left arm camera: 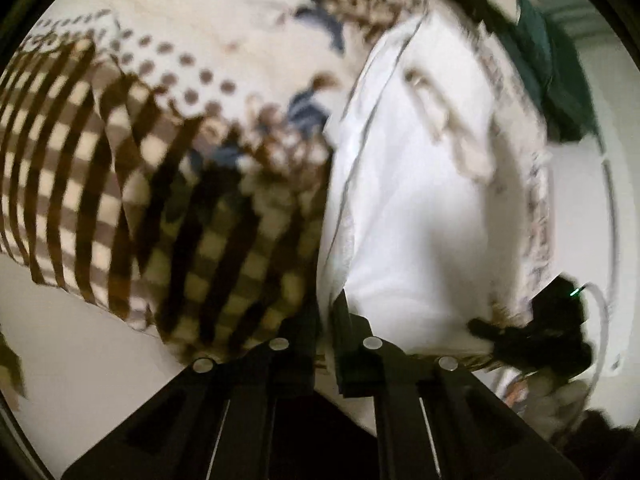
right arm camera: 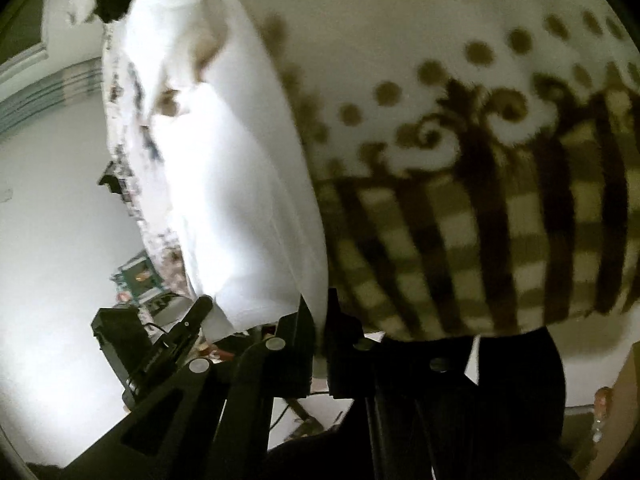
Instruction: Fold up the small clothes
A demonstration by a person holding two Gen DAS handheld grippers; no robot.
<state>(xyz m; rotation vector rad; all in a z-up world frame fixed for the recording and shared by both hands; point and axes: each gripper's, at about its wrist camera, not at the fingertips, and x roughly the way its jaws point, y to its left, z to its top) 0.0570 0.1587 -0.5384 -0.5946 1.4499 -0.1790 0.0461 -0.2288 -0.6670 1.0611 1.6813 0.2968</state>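
No writing is legible. Both the left gripper (left arm camera: 326, 320) and right gripper (right arm camera: 320, 320) pinch the white garment (left arm camera: 408, 220), held over a checked, dotted cloth (left arm camera: 120, 152).

Support is a bed cover (left arm camera: 192, 12): cream, brown dots and scrolls, brown check border (right arm camera: 460, 232) lower down. White garment (left arm camera: 412, 200) lies on it, right of frame centre in left wrist view. Both views blurred.

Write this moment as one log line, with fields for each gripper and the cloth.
left gripper: shut on white garment edge | right gripper: shut on same garment | surface: brown checked cover | fold: not finished
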